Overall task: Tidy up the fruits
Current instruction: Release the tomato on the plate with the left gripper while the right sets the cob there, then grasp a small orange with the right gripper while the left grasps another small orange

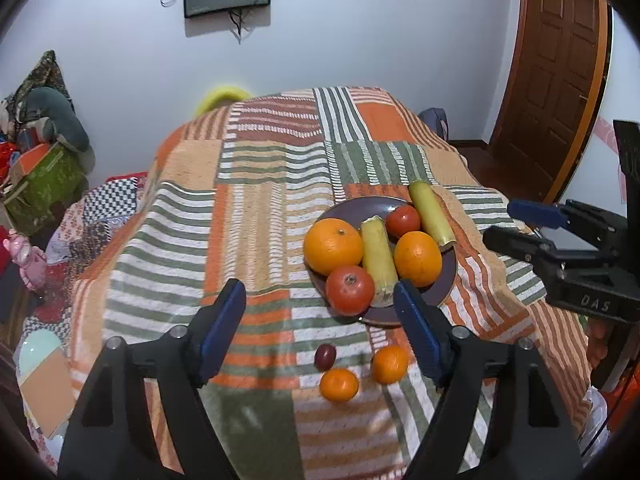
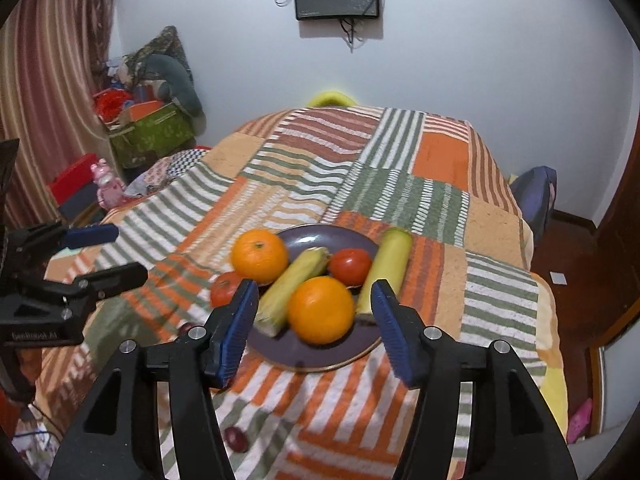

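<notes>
Left gripper and right gripper: jaws apart, empty. Two small round orange tangerines near the dark purple plate look light, soft; grip gently across the middle.

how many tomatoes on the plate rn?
2: one tomato at the plate's near-left rim beside the left gripper, the other tomato farther back between the two corn cobs.

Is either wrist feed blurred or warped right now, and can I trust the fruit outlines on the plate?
Left wrist view: fruit on the plate is sharp; fisheye bends the door at the edge. Right wrist view: slight motion blur softens the near orange and the corn cob; the curtain bows; no glare on the fruit.
</notes>
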Demonstrator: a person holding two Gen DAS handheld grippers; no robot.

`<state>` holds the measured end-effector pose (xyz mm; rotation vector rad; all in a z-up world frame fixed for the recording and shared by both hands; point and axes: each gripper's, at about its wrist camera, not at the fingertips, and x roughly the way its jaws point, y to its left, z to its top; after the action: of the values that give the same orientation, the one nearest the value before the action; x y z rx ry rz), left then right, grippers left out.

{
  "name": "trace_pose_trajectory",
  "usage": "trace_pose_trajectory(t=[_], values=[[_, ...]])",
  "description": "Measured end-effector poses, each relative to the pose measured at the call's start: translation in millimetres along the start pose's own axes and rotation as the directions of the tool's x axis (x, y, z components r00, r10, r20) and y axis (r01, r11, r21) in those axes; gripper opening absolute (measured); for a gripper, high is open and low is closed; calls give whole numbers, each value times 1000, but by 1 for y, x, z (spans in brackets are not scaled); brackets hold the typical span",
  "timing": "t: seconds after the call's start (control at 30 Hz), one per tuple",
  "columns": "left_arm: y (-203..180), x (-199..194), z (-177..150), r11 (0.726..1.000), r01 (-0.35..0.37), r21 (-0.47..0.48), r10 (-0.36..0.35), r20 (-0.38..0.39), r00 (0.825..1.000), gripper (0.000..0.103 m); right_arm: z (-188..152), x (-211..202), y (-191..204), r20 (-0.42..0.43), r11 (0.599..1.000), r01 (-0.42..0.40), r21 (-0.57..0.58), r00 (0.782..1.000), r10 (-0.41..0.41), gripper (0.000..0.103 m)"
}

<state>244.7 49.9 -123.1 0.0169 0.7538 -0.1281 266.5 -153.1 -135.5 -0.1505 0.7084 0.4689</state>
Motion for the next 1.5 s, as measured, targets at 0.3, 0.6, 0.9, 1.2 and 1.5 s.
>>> trace_pose_trajectory(t=[0.3, 0.6, 0.9, 1.2, 1.5], values=[[16, -28, -29, 1000, -20, -21, 20, -5, 1000, 80, -22, 0, 28, -39, 999, -36, -21, 999, 36, 63], [34, -17, -59, 998, -21, -60, 16, -77, 997, 80, -46, 24, 49, -131, 997, -70, -35, 989, 65, 63], [38, 5, -78, 997, 2, -73, -12, -147, 989, 80, -60, 61, 62, -231, 991, -128, -33, 966, 117, 60], [30, 27, -79, 997, 42, -62, -53, -180, 982, 75, -67, 87, 68, -298, 985, -173, -27, 942, 157, 35], [16, 46, -77, 995, 84, -51, -93, -209, 974, 67, -66, 69, 48, -250, 988, -154, 8, 956, 151, 34]])
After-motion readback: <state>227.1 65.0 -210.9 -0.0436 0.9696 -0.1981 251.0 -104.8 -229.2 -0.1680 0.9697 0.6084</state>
